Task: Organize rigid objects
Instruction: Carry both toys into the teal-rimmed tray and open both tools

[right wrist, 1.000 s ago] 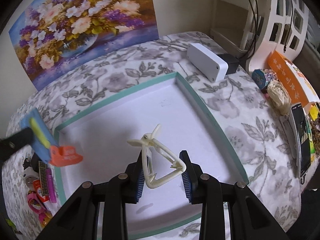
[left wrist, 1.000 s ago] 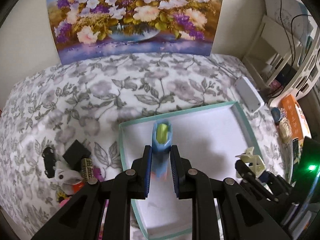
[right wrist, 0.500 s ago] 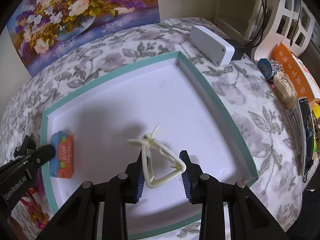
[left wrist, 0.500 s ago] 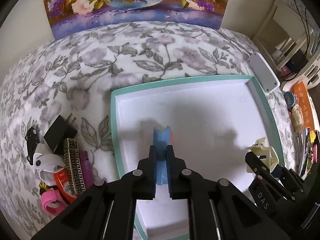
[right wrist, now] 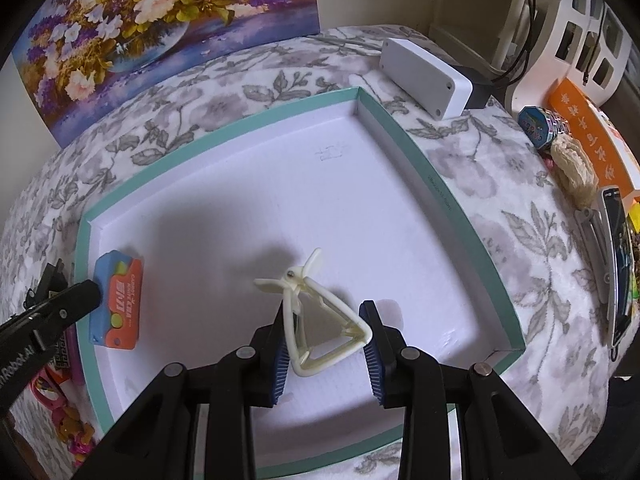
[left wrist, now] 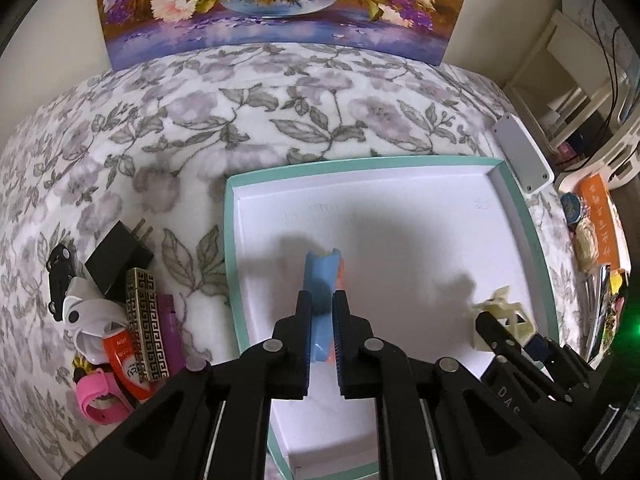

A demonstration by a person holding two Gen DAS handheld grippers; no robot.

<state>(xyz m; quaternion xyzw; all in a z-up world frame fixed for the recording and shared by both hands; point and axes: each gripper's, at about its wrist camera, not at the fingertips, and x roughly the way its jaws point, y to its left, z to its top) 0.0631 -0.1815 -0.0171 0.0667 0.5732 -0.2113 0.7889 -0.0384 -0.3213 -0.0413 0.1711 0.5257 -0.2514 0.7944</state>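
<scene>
Both grippers have come down since a second ago, bringing their loads onto the floor of the white tray (right wrist: 420, 168). At 9 o'clock in the right wrist view, the left gripper (left wrist: 322, 312) is clamped tight on the blue-and-orange toy (right wrist: 118, 300), which now rests inside the tray's left wall. At 6 o'clock, the right gripper (right wrist: 326, 340) has its jaws opening around the cream plastic clip (right wrist: 320, 316), lying on the tray floor. Small items (left wrist: 120, 312) crowd the floral cloth (left wrist: 280, 100) at 9 o'clock in the left wrist view.
</scene>
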